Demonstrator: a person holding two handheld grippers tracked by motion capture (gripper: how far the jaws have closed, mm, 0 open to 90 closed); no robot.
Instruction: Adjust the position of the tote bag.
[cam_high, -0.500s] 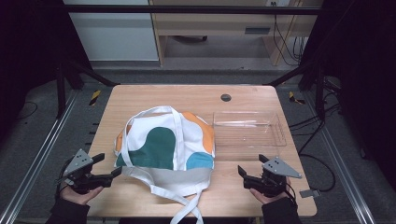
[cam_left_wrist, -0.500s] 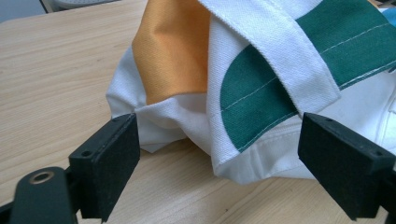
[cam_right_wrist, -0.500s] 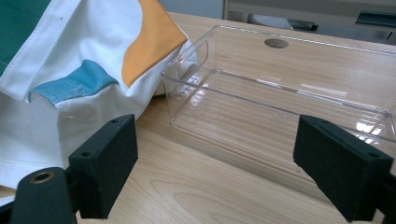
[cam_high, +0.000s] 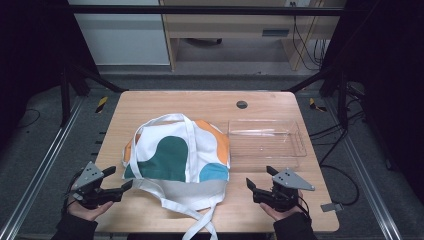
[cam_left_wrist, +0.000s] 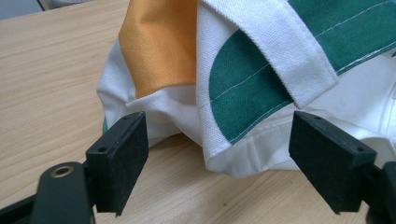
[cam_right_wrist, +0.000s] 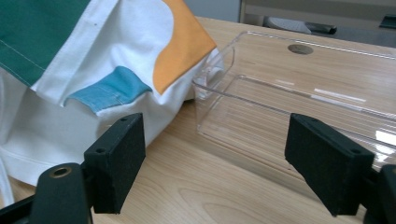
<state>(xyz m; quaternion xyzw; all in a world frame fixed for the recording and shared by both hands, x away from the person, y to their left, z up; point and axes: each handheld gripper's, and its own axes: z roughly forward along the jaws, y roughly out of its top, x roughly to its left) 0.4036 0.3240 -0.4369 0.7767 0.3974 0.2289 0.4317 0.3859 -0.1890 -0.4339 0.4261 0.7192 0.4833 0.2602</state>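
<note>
Wooden surface (cam_high: 165, 102) carries everything. Your left gripper (cam_high: 117, 182) sits at its near-left corner, jaws spread wide and released, just short of the bag's corner. That bag (cam_high: 175, 155) lies flat mid-surface, straps trailing toward you. Your right gripper (cam_high: 260, 182) rests near-right, jaws likewise released, just before the clear tray (cam_high: 265, 137).

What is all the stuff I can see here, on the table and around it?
bag: one, white with green, orange and blue patches, middle of the table, straps trailing toward the near edge
tray: one, clear plastic, right of the bag
table: one, light wood, dark round plug near its far edge
left claw: one, black, open, at the bag's near left corner
right claw: one, black, open, near the bag and tray
</note>
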